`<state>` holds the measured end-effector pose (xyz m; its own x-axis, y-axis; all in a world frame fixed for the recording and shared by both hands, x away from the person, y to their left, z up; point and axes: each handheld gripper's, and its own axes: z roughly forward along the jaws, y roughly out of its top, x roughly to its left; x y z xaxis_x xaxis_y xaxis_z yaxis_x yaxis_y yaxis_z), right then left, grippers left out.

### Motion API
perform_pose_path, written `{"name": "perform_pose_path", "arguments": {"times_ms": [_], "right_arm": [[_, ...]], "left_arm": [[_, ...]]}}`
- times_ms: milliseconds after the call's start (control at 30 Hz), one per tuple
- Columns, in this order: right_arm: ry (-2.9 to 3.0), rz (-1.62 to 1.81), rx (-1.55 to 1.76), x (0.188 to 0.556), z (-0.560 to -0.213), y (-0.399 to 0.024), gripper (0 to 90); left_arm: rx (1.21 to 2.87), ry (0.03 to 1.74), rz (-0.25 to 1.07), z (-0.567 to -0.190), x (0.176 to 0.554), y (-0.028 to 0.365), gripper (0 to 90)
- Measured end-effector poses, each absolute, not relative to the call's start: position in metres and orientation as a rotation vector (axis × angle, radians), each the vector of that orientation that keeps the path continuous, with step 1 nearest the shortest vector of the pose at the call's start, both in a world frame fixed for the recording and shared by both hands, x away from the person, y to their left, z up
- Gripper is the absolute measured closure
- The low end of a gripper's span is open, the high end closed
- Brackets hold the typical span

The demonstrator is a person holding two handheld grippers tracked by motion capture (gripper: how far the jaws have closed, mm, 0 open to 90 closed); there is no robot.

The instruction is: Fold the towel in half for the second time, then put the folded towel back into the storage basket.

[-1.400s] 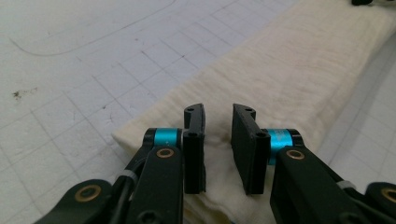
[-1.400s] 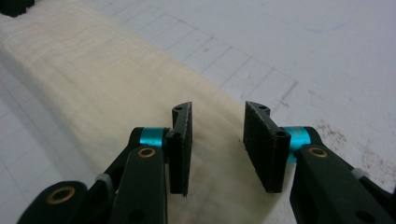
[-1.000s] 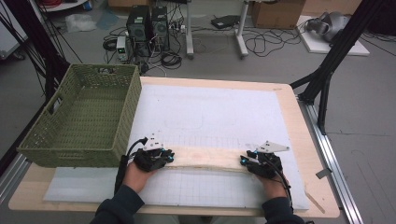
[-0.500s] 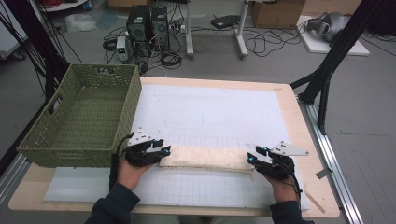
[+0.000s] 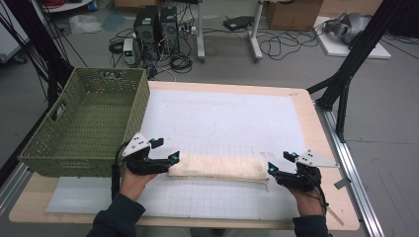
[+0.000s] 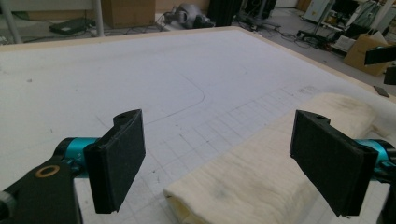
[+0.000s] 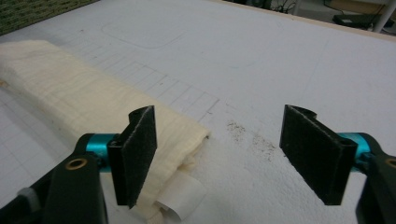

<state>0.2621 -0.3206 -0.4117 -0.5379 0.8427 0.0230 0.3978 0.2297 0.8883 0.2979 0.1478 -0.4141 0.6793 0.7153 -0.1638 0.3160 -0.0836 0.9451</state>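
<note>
A folded cream towel lies flat on the white mat, near the table's front edge. The left gripper and right gripper sit at its two ends, jaws just opened wide, pinching nothing. A green basket stands to the left.

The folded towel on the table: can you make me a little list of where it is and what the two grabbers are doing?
towel: cream folded towel, flat on the white mat
left gripper: open, jaws just opened, at the towel's left end
right gripper: open, jaws just opened, at its right end
basket: green wicker, left of the mat
</note>
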Motion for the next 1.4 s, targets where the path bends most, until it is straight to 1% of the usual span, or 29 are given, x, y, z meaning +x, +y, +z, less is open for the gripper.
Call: {"name": "perform_pose_path", "arguments": {"times_ms": [100,167,200,933,1267,1400], "right_arm": [[2.02,1.26,1.146,0.2625,-0.4125,-0.3244,18.9],[2.012,1.258,1.145,0.2623,-0.4128,-0.326,12.0],[2.011,1.264,1.151,0.2623,-0.4129,-0.3266,11.1],[2.025,1.275,1.167,0.2698,-0.4163,-0.327,11.1],[2.026,1.259,1.168,0.2694,-0.4168,-0.328,11.1],[2.024,1.262,1.157,0.2681,-0.416,-0.3281,11.1]], "left_arm": [[1.67,0.838,0.403,-0.4131,0.298,0.1469,18.5],[1.671,0.829,0.396,-0.413,0.2988,0.1466,18.6],[1.667,0.826,0.391,-0.4132,0.2993,0.1464,18.6],[1.69,0.85,0.408,-0.4131,0.301,0.1502,20.5],[1.714,0.871,0.384,-0.4162,0.3014,0.1473,20.4],[1.734,0.877,0.351,-0.4169,0.3006,0.144,19.6]]}}
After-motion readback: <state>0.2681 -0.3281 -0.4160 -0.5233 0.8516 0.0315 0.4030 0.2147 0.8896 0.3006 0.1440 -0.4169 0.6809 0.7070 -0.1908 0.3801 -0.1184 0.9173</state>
